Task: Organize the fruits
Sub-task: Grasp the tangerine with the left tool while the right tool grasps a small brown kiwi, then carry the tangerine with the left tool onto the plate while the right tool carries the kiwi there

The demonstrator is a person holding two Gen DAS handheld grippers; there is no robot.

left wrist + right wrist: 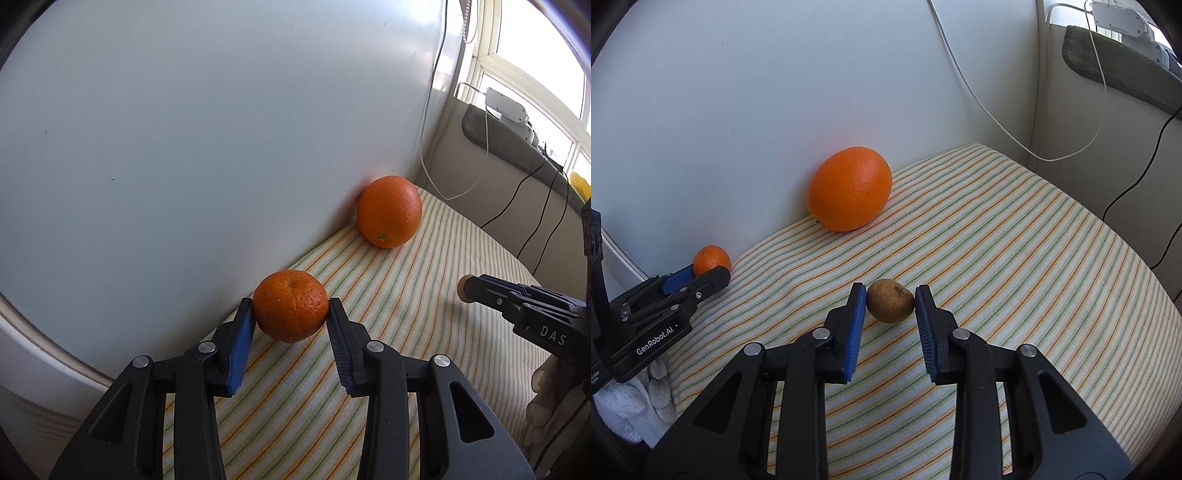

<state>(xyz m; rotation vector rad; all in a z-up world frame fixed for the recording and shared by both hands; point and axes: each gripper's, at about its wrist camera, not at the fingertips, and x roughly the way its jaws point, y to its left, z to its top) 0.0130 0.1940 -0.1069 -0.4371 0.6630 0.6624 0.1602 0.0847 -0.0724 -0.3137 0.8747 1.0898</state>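
Left gripper (pixel 290 314) clamping mandarin (pixel 290 305), right gripper (pixel 890 302) clamping brown fruit (pixel 890 305), gloved hands cropped

white wall (pixel 738 110) close behind large orange (pixel 849 188), bare striped cloth (pixel 1015 240) open to the right

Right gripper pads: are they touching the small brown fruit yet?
Touching. The right wrist view shows both blue pads of the right gripper pressed against the sides of the brown fruit, no gap on either side.

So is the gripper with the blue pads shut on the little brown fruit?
Yes, shut on it. Both blue pads of the right gripper press the sides of the small brown fruit on the striped cloth.
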